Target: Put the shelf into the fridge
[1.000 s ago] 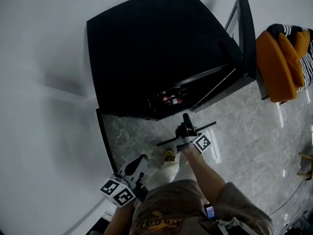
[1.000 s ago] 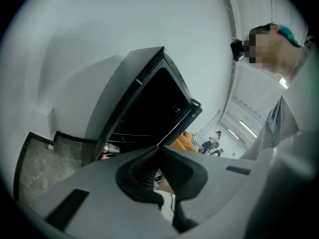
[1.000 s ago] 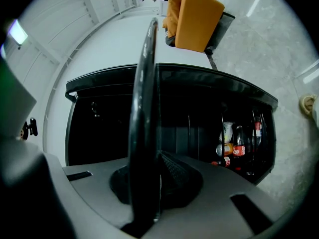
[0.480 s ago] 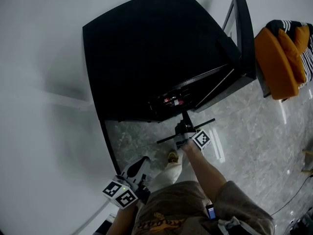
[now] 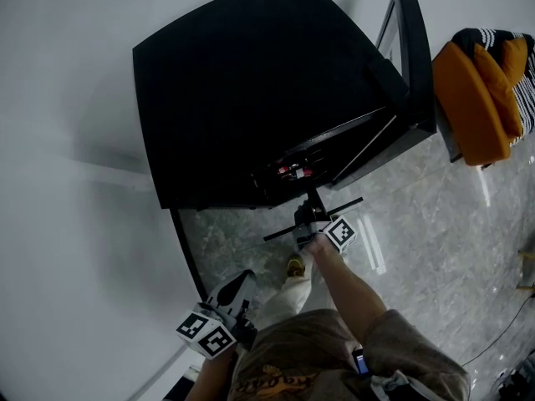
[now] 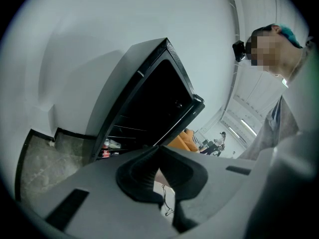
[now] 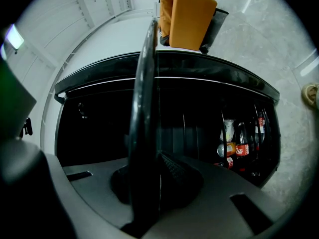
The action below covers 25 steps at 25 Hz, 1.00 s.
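Shelf point(image 7: 142, 108) stands edge-on, clamped in the right claw point(image 7: 155, 177); fridge point(image 7: 199, 113) ahead.

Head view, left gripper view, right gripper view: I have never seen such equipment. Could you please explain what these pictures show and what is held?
There is no robot: a person holds a two-jaw gripper in each hand. The head view comes from a camera on the person's head, looking down; each gripper view comes from a camera on that gripper. The right gripper is shut on the shelf, a thin dark panel seen edge-on, in front of the open black fridge, with bottles inside. The left gripper hangs low at the person's side, jaws together, holding nothing.
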### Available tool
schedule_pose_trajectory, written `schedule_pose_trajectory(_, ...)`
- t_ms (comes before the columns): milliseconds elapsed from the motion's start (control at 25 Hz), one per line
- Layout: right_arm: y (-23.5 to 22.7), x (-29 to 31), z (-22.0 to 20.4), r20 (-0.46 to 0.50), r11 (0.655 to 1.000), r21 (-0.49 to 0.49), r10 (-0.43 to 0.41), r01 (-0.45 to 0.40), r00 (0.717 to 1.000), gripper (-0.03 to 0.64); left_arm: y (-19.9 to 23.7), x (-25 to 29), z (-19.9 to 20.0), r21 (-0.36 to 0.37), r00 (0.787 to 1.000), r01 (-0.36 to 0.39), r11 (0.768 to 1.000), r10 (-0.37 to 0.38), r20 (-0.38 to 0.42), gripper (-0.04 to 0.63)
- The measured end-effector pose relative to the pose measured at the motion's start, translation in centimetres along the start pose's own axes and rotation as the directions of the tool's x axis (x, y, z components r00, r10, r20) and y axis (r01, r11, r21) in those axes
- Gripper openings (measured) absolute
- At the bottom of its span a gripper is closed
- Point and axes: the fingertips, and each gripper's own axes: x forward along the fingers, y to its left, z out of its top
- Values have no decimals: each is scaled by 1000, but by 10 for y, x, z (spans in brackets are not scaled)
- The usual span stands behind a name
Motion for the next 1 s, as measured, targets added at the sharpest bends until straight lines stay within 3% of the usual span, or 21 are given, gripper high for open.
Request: schedule_pose_trajectory(1000,-6,66,-4,-24,1000,1,22,-22,999,28,7,0,-8,-18,1000,-22,1000,22,-13,6)
